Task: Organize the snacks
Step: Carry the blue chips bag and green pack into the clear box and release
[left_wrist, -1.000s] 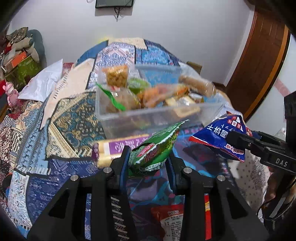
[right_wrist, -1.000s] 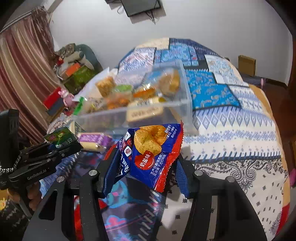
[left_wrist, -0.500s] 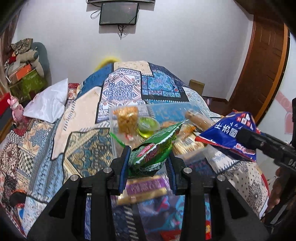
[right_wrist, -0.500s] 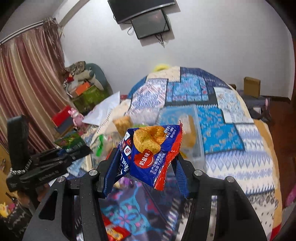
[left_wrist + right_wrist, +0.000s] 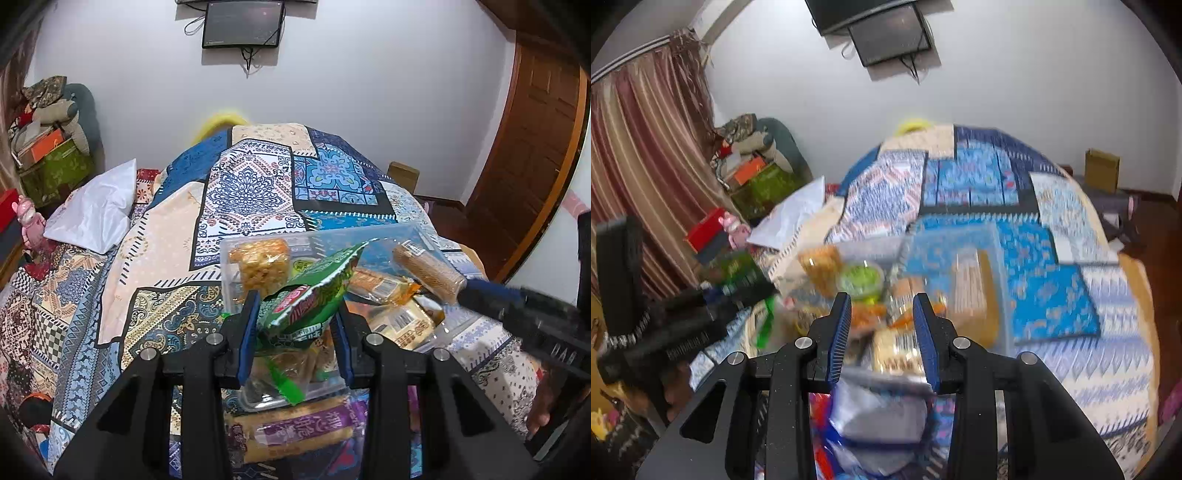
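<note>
My left gripper [image 5: 295, 306] is shut on a green snack packet [image 5: 314, 295] and holds it over the near part of a clear plastic bin [image 5: 406, 230] filled with several snacks. My right gripper [image 5: 882, 306] hovers over the same bin [image 5: 871, 243]; its jaws are closing to a narrow gap with nothing between the tips. The blue packet [image 5: 879, 417], silver side showing and blurred, is below that gripper, in front of the bin. A purple-wrapped bar [image 5: 295, 430] lies on the bedspread before the bin. The right gripper [image 5: 480, 291] shows blurred at the right of the left wrist view.
The bin rests on a patchwork bedspread [image 5: 251, 184]. A white bag [image 5: 96, 210] lies at the bed's left edge, with piled clutter [image 5: 48, 155] and a striped curtain [image 5: 635, 166] beyond. A wooden door [image 5: 535, 166] stands at the right, and a cardboard box [image 5: 1102, 170] sits by the wall.
Both grippers rose and moved forward over the bin. The blue packet left the right gripper's jaws and now shows below it; those jaws narrowed. The left still holds the green packet.
</note>
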